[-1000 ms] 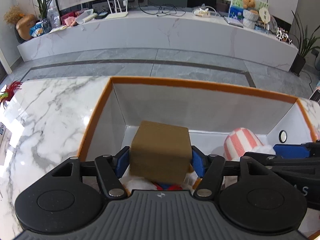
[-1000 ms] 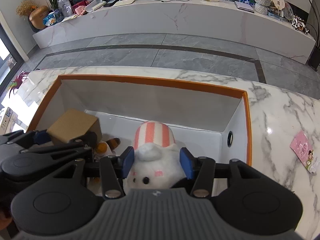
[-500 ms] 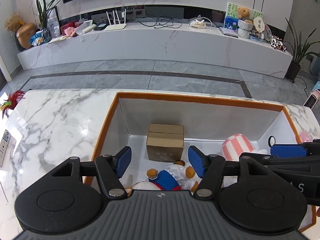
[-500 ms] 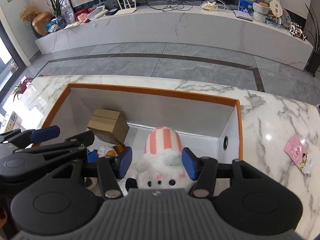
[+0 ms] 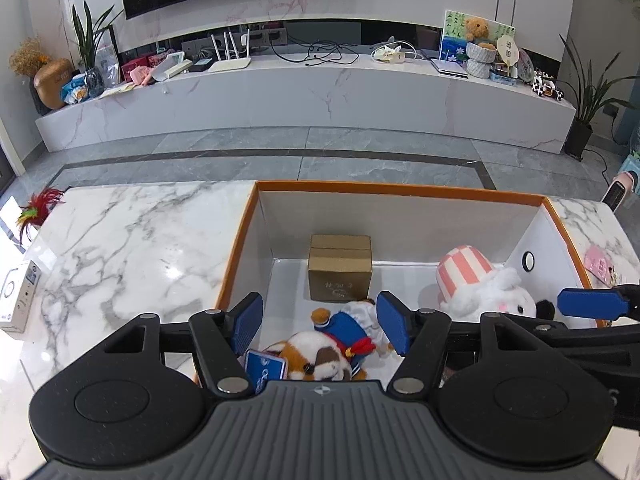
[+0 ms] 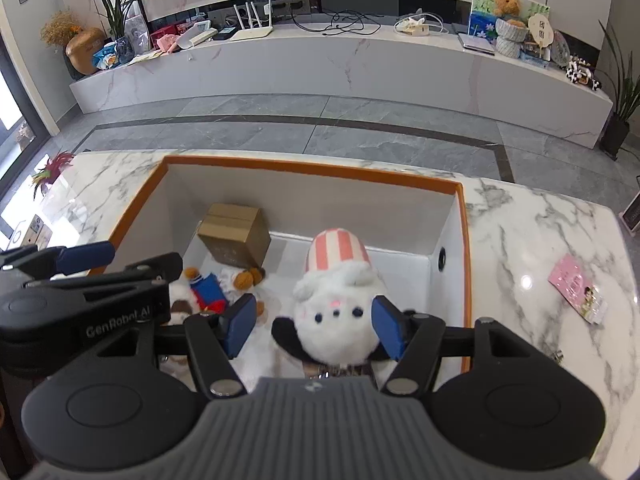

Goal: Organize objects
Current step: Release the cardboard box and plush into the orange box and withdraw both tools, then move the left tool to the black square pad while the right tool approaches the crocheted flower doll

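Left wrist view: left gripper (image 5: 320, 322) spread and empty above the orange-rimmed white storage box (image 5: 400, 190). Brown cardboard carton (image 5: 340, 268) stands on the box floor by the far wall; sailor-suited plush dog (image 5: 324, 344) lies nearer. Right wrist view: right gripper (image 6: 314, 326), jaws just been opening, no longer pinches the white plush rabbit with pink-striped hat (image 6: 338, 300), which lies between its pads on the box floor.

Bin (image 5: 400, 189) floor: carton (image 5: 340, 273) at back wall, bear (image 5: 340, 340) at front-left, rabbit (image 6: 340, 300) at right. Clear passage along the left wall and between carton and rabbit.
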### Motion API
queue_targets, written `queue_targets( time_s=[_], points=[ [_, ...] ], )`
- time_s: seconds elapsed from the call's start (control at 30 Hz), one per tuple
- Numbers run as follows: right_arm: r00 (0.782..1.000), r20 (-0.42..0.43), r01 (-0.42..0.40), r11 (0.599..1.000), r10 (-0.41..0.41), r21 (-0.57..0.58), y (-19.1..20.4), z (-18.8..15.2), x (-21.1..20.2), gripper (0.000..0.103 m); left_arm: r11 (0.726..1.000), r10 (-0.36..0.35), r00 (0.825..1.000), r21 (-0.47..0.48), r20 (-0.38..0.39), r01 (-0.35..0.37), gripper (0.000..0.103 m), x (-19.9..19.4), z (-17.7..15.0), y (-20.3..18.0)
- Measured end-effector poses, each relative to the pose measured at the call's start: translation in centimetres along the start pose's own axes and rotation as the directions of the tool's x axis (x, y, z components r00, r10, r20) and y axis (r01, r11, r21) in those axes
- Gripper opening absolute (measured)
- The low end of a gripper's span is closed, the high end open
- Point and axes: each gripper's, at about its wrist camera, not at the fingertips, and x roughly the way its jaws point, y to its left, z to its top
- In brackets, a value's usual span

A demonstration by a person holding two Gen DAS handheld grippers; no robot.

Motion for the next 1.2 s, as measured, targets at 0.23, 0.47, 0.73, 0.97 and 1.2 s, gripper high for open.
queue_targets(
  time_s=[0.23, 0.47, 0.73, 0.97, 1.2],
  points=[
    [0.998, 0.057, 0.017, 1.0, -0.016, -0.012, 1.3, -2.3, -3.8, 0.067, 0.999, 0.003, 1.0, 0.04, 0.027, -0.004, 0.074, -2.8, -1.4, -0.2],
    [0.993, 0.111, 0.041, 0.999, -0.041, 0.002, 2.3, -5.1, -7.9, 0.07, 0.996, -0.004, 0.998, 0.084, 0.068, -0.002, 0.074, -6.5, -3.3, -0.4],
    [0.986, 0.152, 0.071, 0.997, -0.07, -0.004, 2.5, -10.4, -11.5, 0.087, 0.995, -0.051, 0.997, 0.084, 0.057, 0.046, 0.076, -8.9, -7.9, 0.1],
    [0.98, 0.169, 0.099, 0.995, -0.102, 0.024, 1.5, -15.6, -10.6, 0.093, 0.997, -0.068, 0.997, 0.047, 0.04, 0.066, 0.077, -7.9, -12.9, 1.3],
    [0.981, 0.15, 0.113, 0.992, -0.121, 0.06, -0.2, -18.4, -8.4, 0.093, 0.993, -0.12, 0.993, -0.013, 0.01, 0.12, 0.077, -5.1, -14.6, 3.6]
  ],
)
